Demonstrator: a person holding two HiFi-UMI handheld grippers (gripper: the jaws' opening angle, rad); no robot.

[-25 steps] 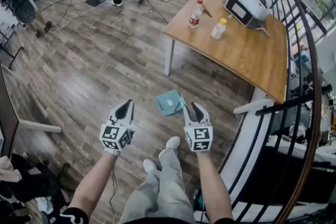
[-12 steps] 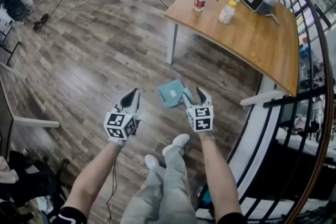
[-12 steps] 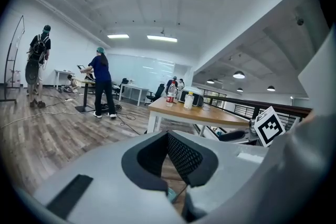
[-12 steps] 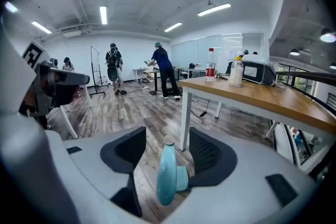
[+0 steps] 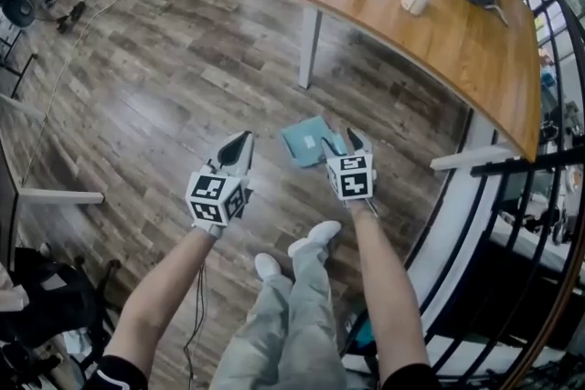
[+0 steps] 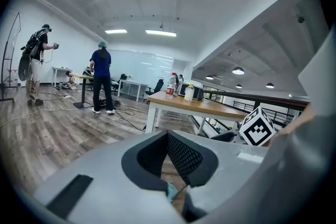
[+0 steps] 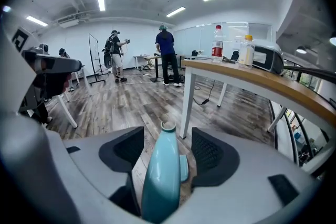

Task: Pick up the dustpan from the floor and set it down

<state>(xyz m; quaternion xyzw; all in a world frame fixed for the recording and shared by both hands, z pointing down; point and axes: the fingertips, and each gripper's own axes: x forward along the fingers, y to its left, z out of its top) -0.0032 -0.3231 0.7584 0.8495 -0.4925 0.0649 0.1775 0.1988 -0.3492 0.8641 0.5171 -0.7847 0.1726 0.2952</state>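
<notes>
Dustpan (image 5: pixel 306 142) lies on the wooden floor (image 5: pixel 183 87) just ahead of the person's feet, not far from the leg of the counter (image 5: pixel 457 41); since a second ago both arms have come down toward it and the head has dipped with them; the right hand-held gripper (image 5: pixel 345 142), which was hovering at the pan's right edge, has just been opening its jaws and now stands released at full spread, with the dustpan's handle (image 7: pixel 160 176) between the pads and neither pad pressing on it; I judge this the last beat before the grasp, the lift not yet begun and the closing squeeze the step that is left; the left hand-held gripper (image 5: pixel 239 144) hangs apart to the left of the pan, its jaws drawn together on nothing, and seems to have no part in the grasp; as for how the thing lies, the flat square pan sits level on the boards at a slant to their grain, while in the right gripper view the handle runs lengthwise away from the camera, its long axis in line with the jaws and its hollow tip pointing off toward the counter leg; how the handle joins the pan is hidden behind the gripper, so which way the pan's mouth faces I cannot tell
</notes>
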